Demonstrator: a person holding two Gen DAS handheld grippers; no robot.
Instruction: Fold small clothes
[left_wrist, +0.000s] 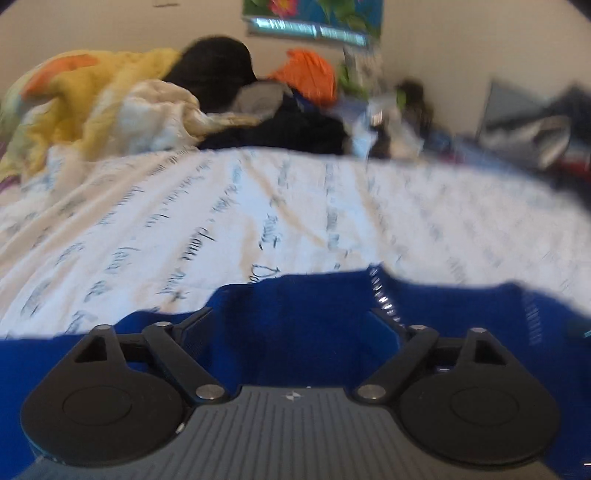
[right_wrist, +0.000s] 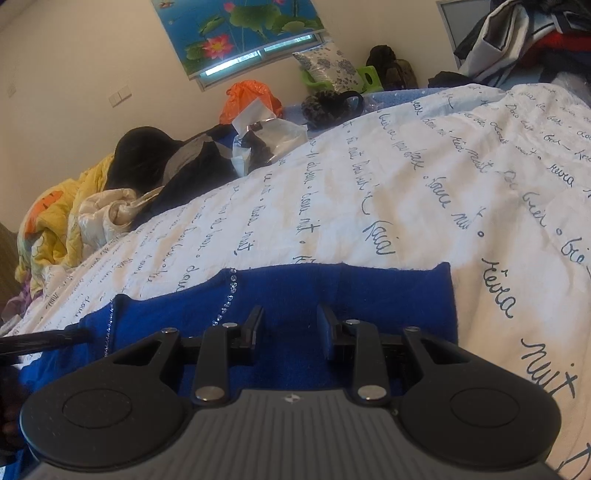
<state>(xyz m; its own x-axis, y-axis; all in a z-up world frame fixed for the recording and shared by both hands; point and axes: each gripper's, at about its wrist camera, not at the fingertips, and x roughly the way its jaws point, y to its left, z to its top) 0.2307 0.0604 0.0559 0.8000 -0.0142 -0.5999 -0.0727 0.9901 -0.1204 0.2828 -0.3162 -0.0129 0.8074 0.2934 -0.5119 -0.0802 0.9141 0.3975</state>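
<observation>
A royal-blue small garment (left_wrist: 314, 306) with a line of rhinestones (left_wrist: 384, 295) lies flat on the bed under both grippers. In the left wrist view my left gripper (left_wrist: 291, 323) hovers over the cloth with its jaws spread wide and nothing between its fingers (left_wrist: 197, 325). In the right wrist view the same blue garment (right_wrist: 332, 284) shows its straight far edge and right corner, with the rhinestones (right_wrist: 231, 291) to the left. My right gripper (right_wrist: 290, 325) sits just above it, jaws a narrow gap apart, the pads pressing on nothing I can see.
A white bedcover with dark script (right_wrist: 424, 184) spreads beyond the garment. Behind it lie a yellow quilt (left_wrist: 85, 96), dark clothes (left_wrist: 295, 129), an orange bag (right_wrist: 247, 98) and a clear plastic bag (right_wrist: 269, 140). More clothes pile up at the right (right_wrist: 517, 40).
</observation>
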